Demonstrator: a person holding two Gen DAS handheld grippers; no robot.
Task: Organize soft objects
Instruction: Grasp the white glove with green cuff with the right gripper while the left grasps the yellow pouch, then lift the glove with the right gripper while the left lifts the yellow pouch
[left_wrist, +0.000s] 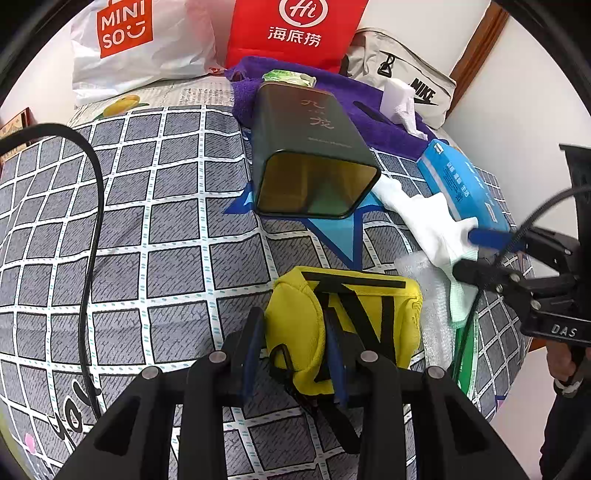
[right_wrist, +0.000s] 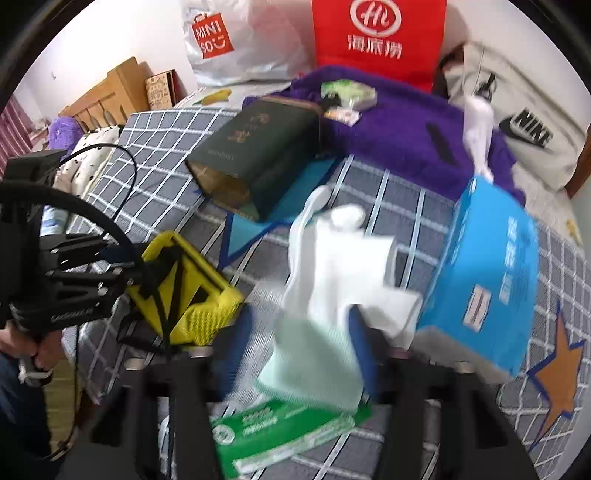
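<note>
My left gripper (left_wrist: 295, 350) clenches the yellow pouch (left_wrist: 354, 317) near the bed's (left_wrist: 147, 221) front edge; my right gripper (right_wrist: 299, 347) grasps white cloths (right_wrist: 343, 266). Nothing looks sorted yet.

- The left tongs (left_wrist: 291, 350) point steeply down, jaws closed narrow and pinching yellow fabric between the blue pads (left_wrist: 334, 354).
- The right tongs (right_wrist: 301, 343) also tilt down, jaws parted, pale cloth between them; whether the pads press it is lost in blur.
</note>
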